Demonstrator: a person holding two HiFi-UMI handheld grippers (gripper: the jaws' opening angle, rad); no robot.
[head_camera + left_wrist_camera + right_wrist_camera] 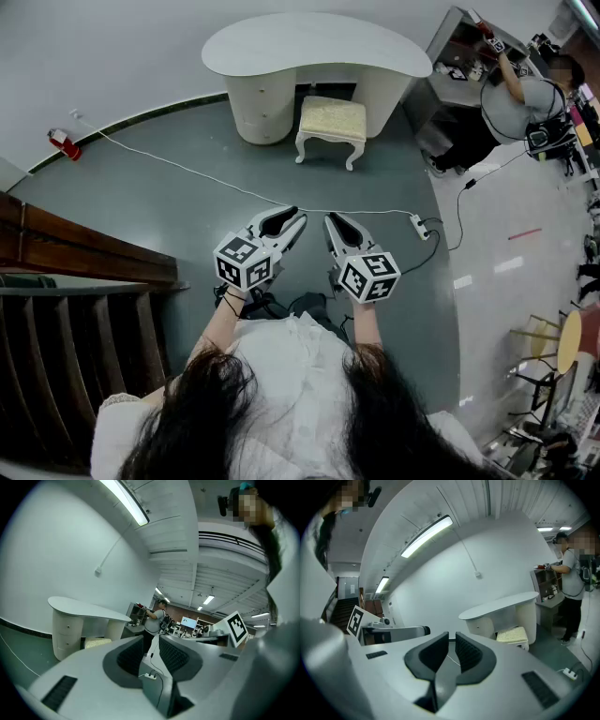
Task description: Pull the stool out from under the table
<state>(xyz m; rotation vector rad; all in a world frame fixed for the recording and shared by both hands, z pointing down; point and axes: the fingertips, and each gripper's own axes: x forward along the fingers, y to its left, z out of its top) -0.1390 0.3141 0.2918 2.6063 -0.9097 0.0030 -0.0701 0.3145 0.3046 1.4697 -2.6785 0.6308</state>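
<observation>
Already done: nothing; stool (331,119) half under table (309,42), upper centre.
Grippers: left gripper (294,216), right gripper (334,221), jaws together, empty.
Remaining: approach, grip, pull.

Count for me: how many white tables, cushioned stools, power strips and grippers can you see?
White table: 1
Cushioned stool: 1
Power strip: 1
Grippers, the left gripper and the right gripper: 2
Total: 5

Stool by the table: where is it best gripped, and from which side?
Probably the near seat edge of the stool, from the open floor side: its far end sits in the table recess, leaving only the front rail and legs exposed.
</observation>
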